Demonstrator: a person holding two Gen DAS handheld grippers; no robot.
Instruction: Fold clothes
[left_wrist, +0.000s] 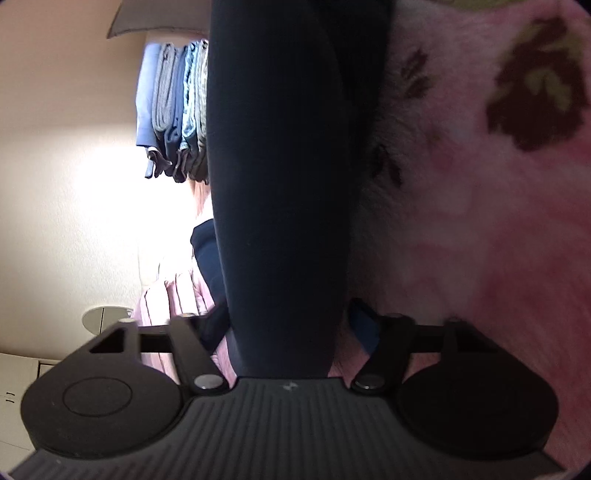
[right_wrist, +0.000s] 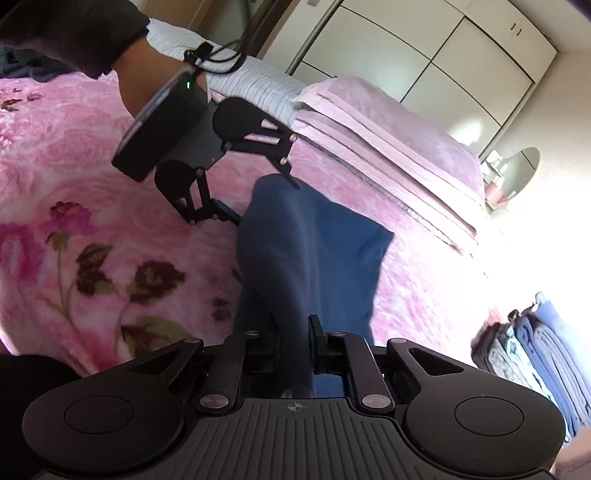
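Note:
A dark navy garment (right_wrist: 310, 240) hangs stretched between my two grippers above a pink floral blanket (right_wrist: 92, 177). My right gripper (right_wrist: 295, 339) is shut on one end of it. My left gripper (right_wrist: 266, 199) shows in the right wrist view, its fingers pinching the garment's far end. In the left wrist view the garment (left_wrist: 288, 184) fills the middle, running up from between the jaws of the left gripper (left_wrist: 288, 332), which is closed on it.
A stack of folded clothes (left_wrist: 173, 110) lies on the bed edge; it also shows in the right wrist view (right_wrist: 532, 358). Folded pink bedding (right_wrist: 388, 136) lies beyond the garment. White wardrobe doors (right_wrist: 424, 48) and a round table (right_wrist: 517, 173) stand behind.

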